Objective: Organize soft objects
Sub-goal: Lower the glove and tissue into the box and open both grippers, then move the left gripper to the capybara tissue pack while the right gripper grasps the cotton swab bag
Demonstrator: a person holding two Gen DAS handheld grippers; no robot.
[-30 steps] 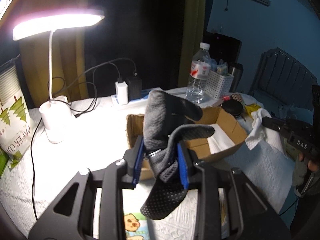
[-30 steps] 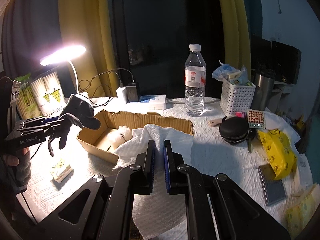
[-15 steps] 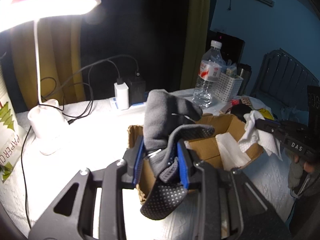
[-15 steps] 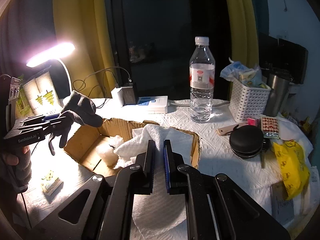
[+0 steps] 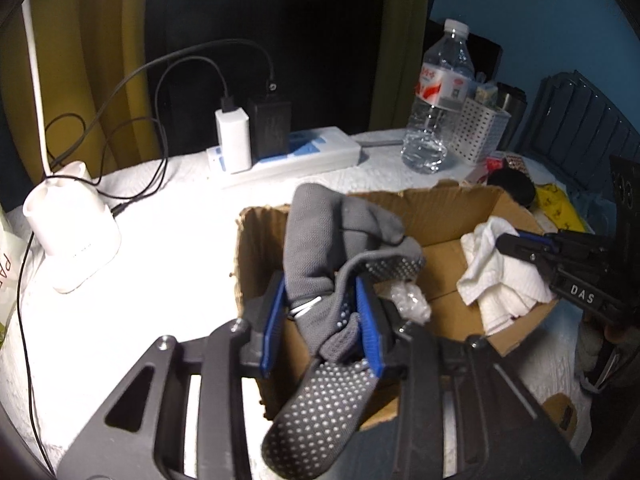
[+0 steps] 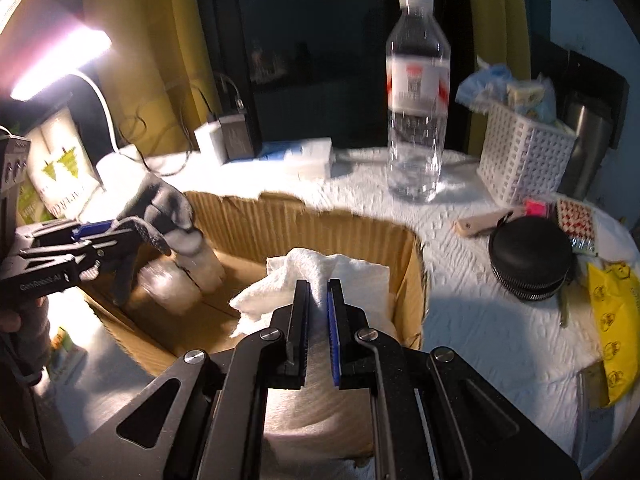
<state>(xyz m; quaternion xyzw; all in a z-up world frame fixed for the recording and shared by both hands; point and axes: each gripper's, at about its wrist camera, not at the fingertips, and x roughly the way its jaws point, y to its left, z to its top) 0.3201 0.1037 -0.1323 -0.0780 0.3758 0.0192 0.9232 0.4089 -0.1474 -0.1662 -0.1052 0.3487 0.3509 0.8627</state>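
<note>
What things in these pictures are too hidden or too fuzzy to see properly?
- Floor of the cardboard box: mostly covered by the grey glove in the left gripper and by the white towel.
- Towel's lower end, right wrist view: hidden behind the right gripper.
- Water bottle label: blurred, unreadable.
- White basket contents: too small and blurred to tell.
- Lamp head: cut off, left wrist view.

L gripper [image 5: 320,312] has its fingers squeezed on the grey glove [image 5: 320,248], R gripper [image 6: 318,320] has fingers pinched tight on the white towel [image 6: 320,276].
</note>
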